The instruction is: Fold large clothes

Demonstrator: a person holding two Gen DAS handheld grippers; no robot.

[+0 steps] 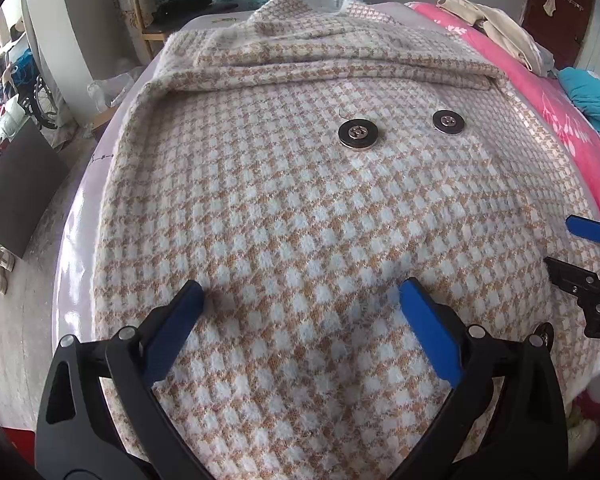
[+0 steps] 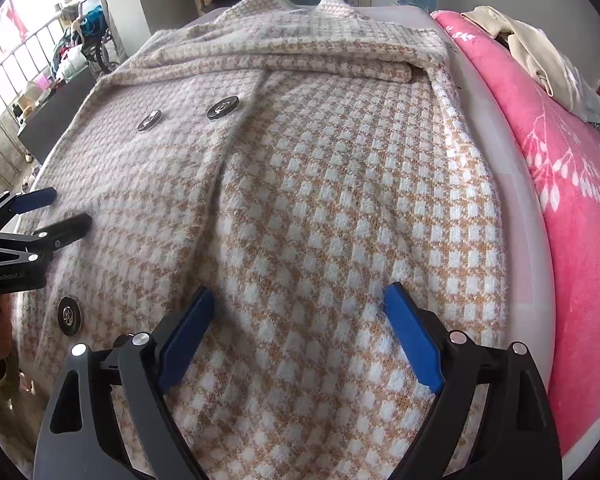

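Hovering side by side over the near part of the coat (image 1: 300, 216), the left gripper (image 1: 302, 294) and the right gripper (image 2: 298, 298) both stood wide open, nothing between their blue pads. The checked coat lay spread front-up on the bed (image 2: 512, 184), its far part folded across. To fold it well, each gripper probably needed a firm bite on the near hem, lifting evenly together. Counted: two grippers, one coat, three metal buttons (image 2: 223, 107) showing, one pink blanket (image 2: 580, 240) beyond.
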